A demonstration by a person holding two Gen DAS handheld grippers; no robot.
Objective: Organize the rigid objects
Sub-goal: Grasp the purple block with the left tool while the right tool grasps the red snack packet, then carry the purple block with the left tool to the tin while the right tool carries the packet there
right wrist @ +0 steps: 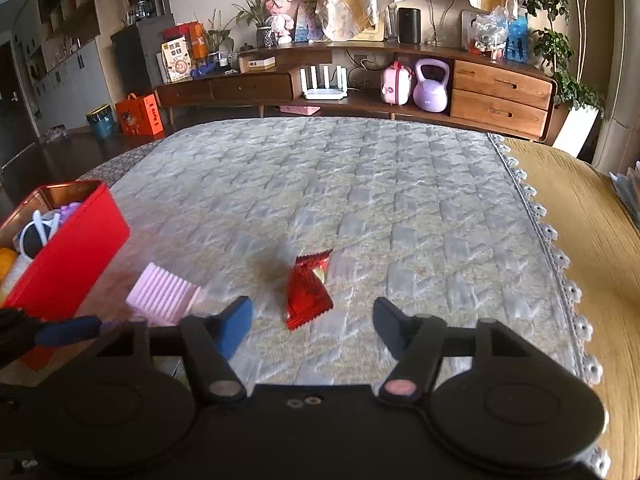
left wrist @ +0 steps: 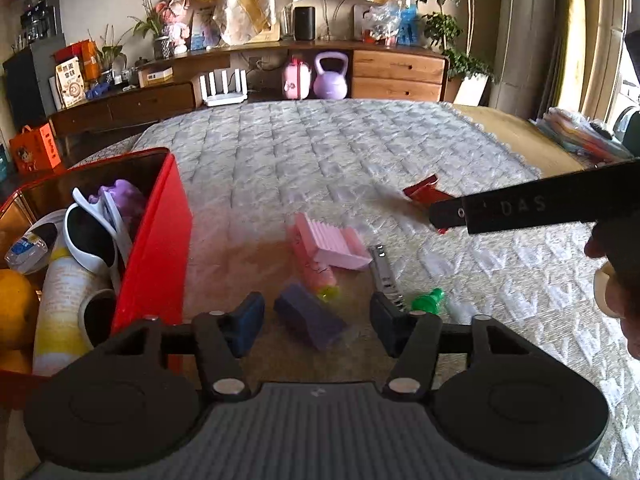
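Clutter fills the near part of the left wrist view: the left gripper [left wrist: 316, 320] is spread wide and empty above a purple block [left wrist: 310, 318], with a pink ribbed piece [left wrist: 334, 244] just beyond, a metal clipper [left wrist: 384, 272] to its right and a green cap [left wrist: 428, 300] by the right finger. The red box [left wrist: 154, 248] stands at the left, already holding sunglasses [left wrist: 90, 240], a tube [left wrist: 60, 300] and an orange [left wrist: 14, 304]. In the right wrist view the right gripper [right wrist: 312, 326] is also wide open and empty, poised over a red packet [right wrist: 306, 296] on the quilt [right wrist: 360, 184]; the pink piece and box lie to the left. The risks, as I judge them: the packet looks slick and flat, so closing fingers may skid over it, and the block sits so close to its neighbours that a grab could knock them away.
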